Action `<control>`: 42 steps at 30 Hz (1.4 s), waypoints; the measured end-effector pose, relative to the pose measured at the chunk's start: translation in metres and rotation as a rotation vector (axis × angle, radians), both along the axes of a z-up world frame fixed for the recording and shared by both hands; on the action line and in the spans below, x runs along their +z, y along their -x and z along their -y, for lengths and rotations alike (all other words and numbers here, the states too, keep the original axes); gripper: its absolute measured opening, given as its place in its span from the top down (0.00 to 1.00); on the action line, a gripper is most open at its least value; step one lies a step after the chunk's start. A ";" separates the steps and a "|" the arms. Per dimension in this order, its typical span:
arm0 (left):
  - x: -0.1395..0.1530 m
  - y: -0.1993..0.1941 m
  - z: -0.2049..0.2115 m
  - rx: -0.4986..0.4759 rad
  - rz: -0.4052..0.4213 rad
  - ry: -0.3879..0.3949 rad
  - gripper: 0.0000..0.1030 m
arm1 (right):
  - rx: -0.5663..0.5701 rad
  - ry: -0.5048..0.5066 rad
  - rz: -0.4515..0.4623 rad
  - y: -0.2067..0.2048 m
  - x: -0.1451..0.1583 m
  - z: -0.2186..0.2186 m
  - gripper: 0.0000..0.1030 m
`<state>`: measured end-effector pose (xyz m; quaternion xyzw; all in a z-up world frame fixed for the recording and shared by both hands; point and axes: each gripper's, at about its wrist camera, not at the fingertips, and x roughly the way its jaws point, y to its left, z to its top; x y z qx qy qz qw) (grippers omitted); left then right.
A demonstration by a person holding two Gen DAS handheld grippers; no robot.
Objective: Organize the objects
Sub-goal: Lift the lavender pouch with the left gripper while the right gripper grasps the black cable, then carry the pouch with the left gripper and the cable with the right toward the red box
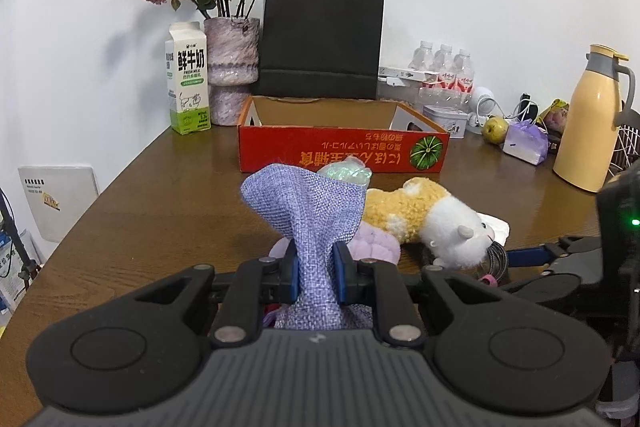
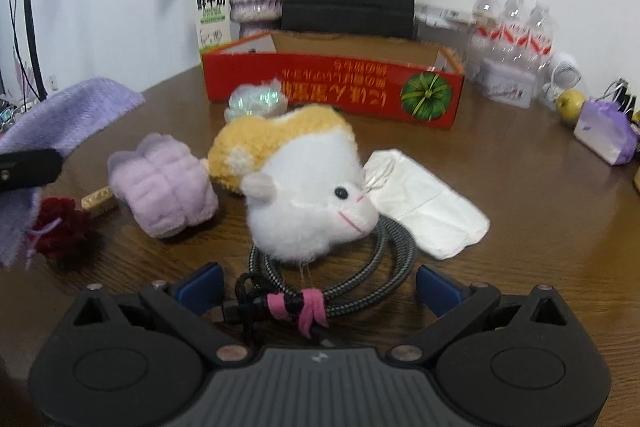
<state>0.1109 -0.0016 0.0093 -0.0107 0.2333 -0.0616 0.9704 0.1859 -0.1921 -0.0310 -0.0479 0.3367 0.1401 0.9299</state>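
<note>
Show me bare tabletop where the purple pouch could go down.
Free: the wood left of the red box, in front of the milk carton. Also between box and white tissue. Crowded: around the plush toy, lilac pad and coiled cable.

Coarse woven cloth is forming the purple pouch [image 1: 310, 211], fluffy plush is covering the toy [image 2: 296, 183] (braided sheath on the cable [image 2: 360, 279]), resting on glossy wood-grain table [image 2: 500, 227].
</note>
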 end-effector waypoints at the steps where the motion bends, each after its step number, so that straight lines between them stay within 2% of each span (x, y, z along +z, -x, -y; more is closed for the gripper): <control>1: -0.001 -0.001 0.000 -0.001 -0.004 0.002 0.83 | 0.003 -0.009 -0.001 -0.002 0.000 -0.001 0.01; 3: -0.002 0.000 0.000 -0.005 -0.006 0.005 0.83 | 0.005 -0.004 0.002 -0.003 -0.001 -0.002 0.01; 6: -0.001 0.001 0.000 -0.008 -0.005 0.009 0.83 | 0.019 -0.013 0.021 0.001 0.001 -0.002 0.19; 13: 0.001 0.007 -0.004 0.002 0.005 0.010 0.83 | 0.022 -0.004 0.059 0.011 0.005 -0.002 0.21; 21: 0.002 0.012 -0.006 0.005 0.010 0.011 0.83 | -0.002 -0.002 0.174 0.038 0.013 0.003 0.22; 24: 0.004 0.013 -0.006 0.006 0.014 0.011 0.83 | -0.006 -0.036 0.199 0.048 0.017 0.008 0.22; 33: 0.009 0.018 -0.003 -0.001 0.026 0.006 0.83 | -0.020 -0.064 0.315 0.075 0.041 0.021 0.22; 42: 0.016 0.023 0.002 -0.005 0.051 -0.004 0.83 | -0.018 -0.078 0.368 0.085 0.058 0.024 0.22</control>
